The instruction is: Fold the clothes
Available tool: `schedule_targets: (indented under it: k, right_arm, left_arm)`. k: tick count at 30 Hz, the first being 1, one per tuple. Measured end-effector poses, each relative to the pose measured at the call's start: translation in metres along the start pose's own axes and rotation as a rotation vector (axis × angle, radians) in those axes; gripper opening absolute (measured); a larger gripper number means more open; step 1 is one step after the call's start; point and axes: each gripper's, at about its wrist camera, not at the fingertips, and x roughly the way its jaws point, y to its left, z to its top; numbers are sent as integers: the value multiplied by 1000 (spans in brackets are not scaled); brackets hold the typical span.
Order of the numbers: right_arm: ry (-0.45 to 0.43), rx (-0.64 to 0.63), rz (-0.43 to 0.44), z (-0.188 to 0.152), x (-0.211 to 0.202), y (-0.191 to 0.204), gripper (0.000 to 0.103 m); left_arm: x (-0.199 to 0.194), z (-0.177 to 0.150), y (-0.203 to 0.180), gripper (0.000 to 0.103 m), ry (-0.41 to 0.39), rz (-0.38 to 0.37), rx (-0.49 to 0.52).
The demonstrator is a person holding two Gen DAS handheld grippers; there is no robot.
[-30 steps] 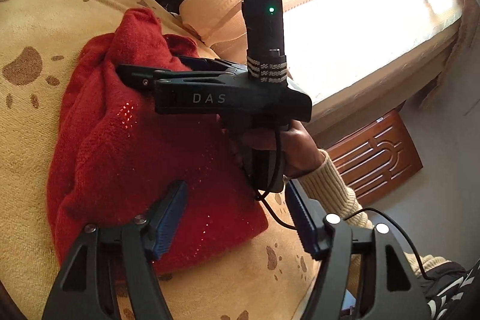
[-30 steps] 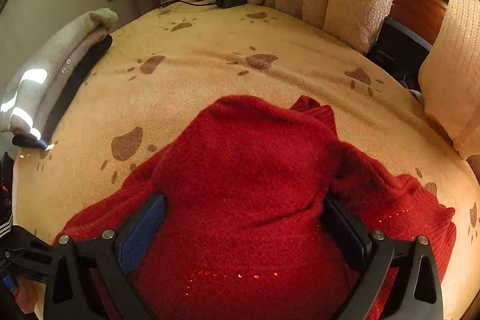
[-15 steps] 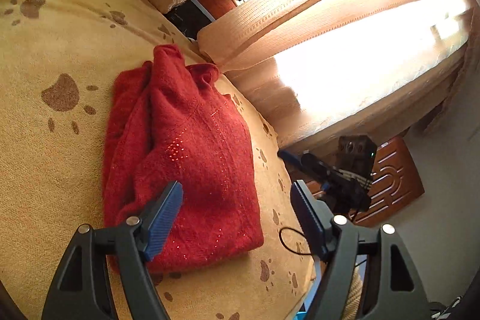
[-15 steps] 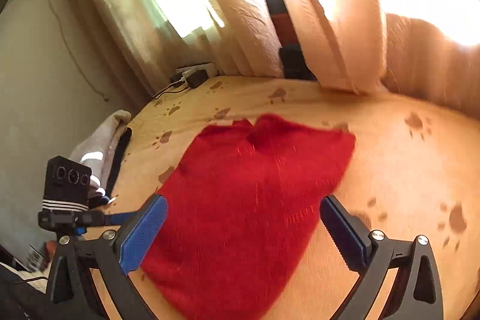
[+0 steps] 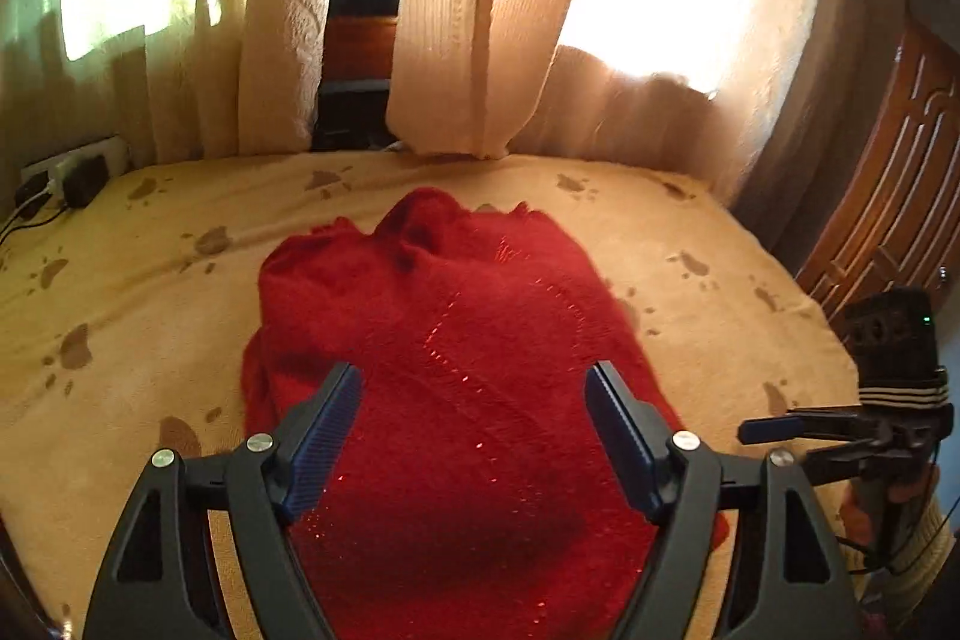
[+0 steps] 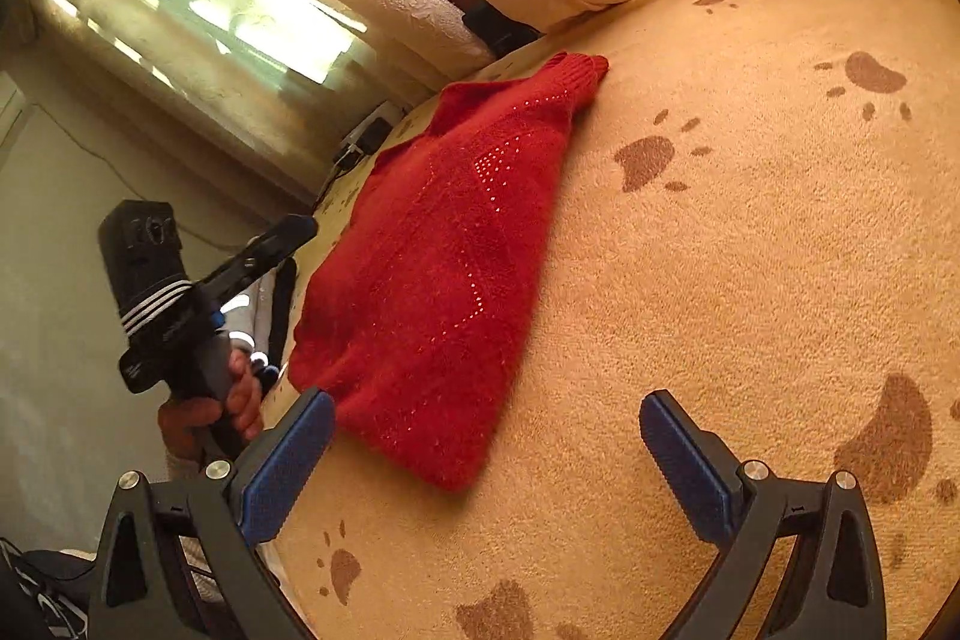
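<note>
Since the earlier frames both grippers have been drawn back off the red sweater (image 5: 456, 370), which is left lying folded on the bed cover (image 6: 750, 280), and the jaws of the left gripper (image 5: 474, 436) have just been opening, with nothing pressed between them. Its blue pads are now held wide above the near part of the garment, and no cloth is pinched. The right gripper (image 6: 486, 451) is likewise seen spread wide and empty, poised over bare paw-print cover just beside the sweater's near corner. The sweater is laid as a compact oblong near the middle of the bed, its ribbed cuff end (image 6: 579, 70) pointing toward the far edge under the curtains (image 5: 456, 10). The knit is judged soft, light and floppy, likely to sag and stretch if lifted by one point, and unlikely to slip from ribbed pads. A further fold would best be taken at the two near corners, through all layers at once. More clothes (image 6: 264, 304) are glimpsed past the left edge, mostly hidden.
</note>
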Motion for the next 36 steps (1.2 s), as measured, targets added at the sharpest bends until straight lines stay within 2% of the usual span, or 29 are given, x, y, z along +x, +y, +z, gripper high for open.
schedule_targets:
  k: [3,5,9,10,12,17,19,22,25,28,33,36]
  right_arm:
    - [11,56,81,-6,3,-11,103]
    - [-30,72,118,-5,-2,-15,103]
    - [-82,132,173,2,-11,-23,103]
    - [-91,125,161,2,-13,-22,103]
    - [-102,75,83,1,-13,-14,103]
    - [-33,-102,-214,-5,13,13,103]
    - [-28,-158,-279,-8,20,20,103]
    - [-20,-182,-320,-10,27,25,103]
    - [-28,-187,-333,-11,28,26,103]
    - [-39,-199,-349,-12,31,27,103]
    - [-33,-295,-445,-20,43,40,103]
    - [-33,-291,-431,-20,42,38,103]
  left_arm:
    - [26,-14,18,82,86,36,-57]
    - [25,-23,25,87,51,22,-48]
    - [25,-32,37,90,17,-9,-35]
    - [24,-33,38,90,14,-13,-31]
    - [22,-35,39,90,7,-16,-27]
    - [21,-36,40,92,-10,-25,-29]
    - [21,-36,41,93,-13,-35,-34]
    - [22,-36,40,95,-13,-38,-30]
    - [24,-36,37,102,-5,-48,-13]
    - [25,-35,31,102,2,-30,10]
    - [25,-35,33,102,-1,-43,4]
    - [25,-35,33,102,0,-46,4]
